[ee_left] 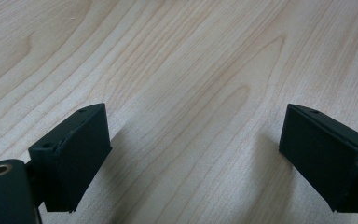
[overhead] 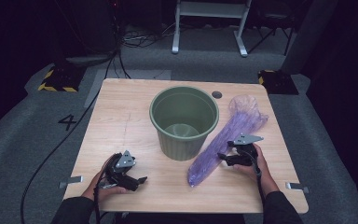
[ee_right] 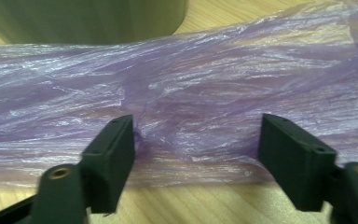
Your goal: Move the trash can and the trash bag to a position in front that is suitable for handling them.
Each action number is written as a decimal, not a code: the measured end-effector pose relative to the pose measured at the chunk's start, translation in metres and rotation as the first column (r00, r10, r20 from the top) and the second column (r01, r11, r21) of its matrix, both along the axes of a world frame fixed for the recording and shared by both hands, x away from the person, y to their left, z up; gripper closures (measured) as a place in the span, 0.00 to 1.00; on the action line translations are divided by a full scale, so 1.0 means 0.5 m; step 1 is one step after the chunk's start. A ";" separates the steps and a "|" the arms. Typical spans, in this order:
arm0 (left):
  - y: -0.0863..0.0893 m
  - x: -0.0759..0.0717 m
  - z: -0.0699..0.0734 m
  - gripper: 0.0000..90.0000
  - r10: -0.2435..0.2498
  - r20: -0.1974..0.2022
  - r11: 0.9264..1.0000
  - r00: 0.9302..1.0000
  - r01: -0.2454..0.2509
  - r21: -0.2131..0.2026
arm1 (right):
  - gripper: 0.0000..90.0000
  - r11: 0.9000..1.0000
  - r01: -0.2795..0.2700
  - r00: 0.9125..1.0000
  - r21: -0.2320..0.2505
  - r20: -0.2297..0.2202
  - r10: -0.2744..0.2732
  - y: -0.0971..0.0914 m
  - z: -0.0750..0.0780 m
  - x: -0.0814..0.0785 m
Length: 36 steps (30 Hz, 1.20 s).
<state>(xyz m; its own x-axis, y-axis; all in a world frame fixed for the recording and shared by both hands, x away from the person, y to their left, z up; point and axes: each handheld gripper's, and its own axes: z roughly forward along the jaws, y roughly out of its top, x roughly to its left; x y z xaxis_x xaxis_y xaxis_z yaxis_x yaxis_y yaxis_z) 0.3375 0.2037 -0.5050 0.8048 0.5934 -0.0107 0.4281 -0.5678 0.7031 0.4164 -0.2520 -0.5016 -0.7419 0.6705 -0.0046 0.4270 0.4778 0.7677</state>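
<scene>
A green plastic bucket (overhead: pixel 184 122) stands upright in the middle of the wooden table (overhead: pixel 121 116), its dark wall (ee_right: pixel 88 18) at the top of the right gripper view. To its right lies a crumpled purple plastic bag (overhead: pixel 223 140), stretched from the back right toward the front. My right gripper (overhead: pixel 223 157) is at the bag's near half. Its jaws (ee_right: pixel 198 154) stand apart, with the wrinkled film (ee_right: pixel 191 84) just ahead of them and bunched at the left jaw. My left gripper (overhead: pixel 140 181) rests open at the front left, with bare wood (ee_left: pixel 193 154) between its jaws.
A small round grommet (overhead: pixel 216 94) sits in the table's back edge. Metal clamps (overhead: pixel 70 181) stick out at both front corners. On the grey floor behind stand a white frame (overhead: pixel 209 23) and yellow-black striped bases (overhead: pixel 56 79). A cable (overhead: pixel 51 149) runs along the left.
</scene>
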 end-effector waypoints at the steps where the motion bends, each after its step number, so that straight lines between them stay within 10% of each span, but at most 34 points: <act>1: 0.000 0.000 0.000 0.09 0.000 0.000 1.000 1.000 0.000 -0.001 | 0.33 1.000 0.000 1.000 0.000 0.000 0.000 0.000 0.000 0.000; 13: -0.001 0.001 0.000 0.09 0.002 -0.001 1.000 1.000 -0.002 0.000 | 0.83 1.000 0.018 1.000 -0.004 0.014 -0.018 0.015 -0.001 -0.004; 36: -0.001 0.001 0.000 0.09 0.002 -0.001 1.000 1.000 -0.002 0.000 | 0.98 0.996 0.013 0.994 0.089 0.105 -0.023 -0.004 0.030 -0.022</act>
